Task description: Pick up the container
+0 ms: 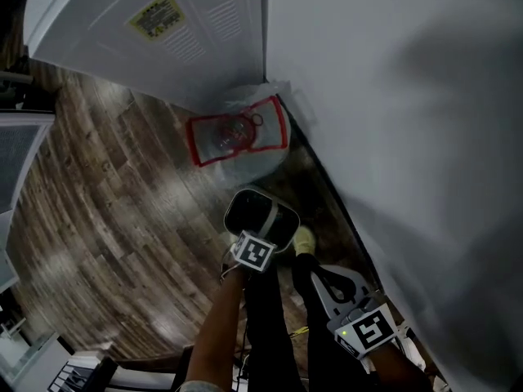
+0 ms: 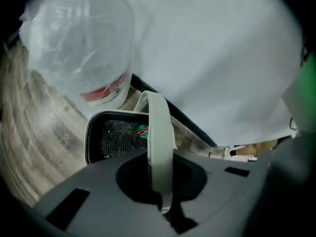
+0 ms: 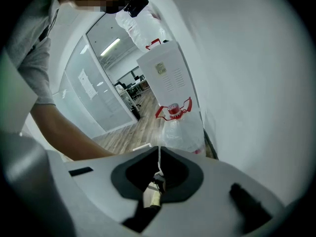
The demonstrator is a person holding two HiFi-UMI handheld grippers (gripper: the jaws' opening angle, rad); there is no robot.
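- Left hand-held gripper (image 2: pixel 159 181) is clamped on the pale, arched handle (image 2: pixel 159 127) of the container (image 2: pixel 88 137), a rounded white-rimmed bin with dark mesh inside.
- The bin is above a wood-grain floor (image 1: pixel 114 243), near a clear bagged jug (image 1: pixel 237 137).
- Right hand-held gripper (image 3: pixel 157 181) has its jaws together.

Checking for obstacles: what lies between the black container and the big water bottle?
Only a short strip of bare wooden floor separates the container from the water bottle, as the head view shows.

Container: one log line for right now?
left gripper: shut on container handle | container: beside bagged water jug, wood floor | right gripper: shut, off container
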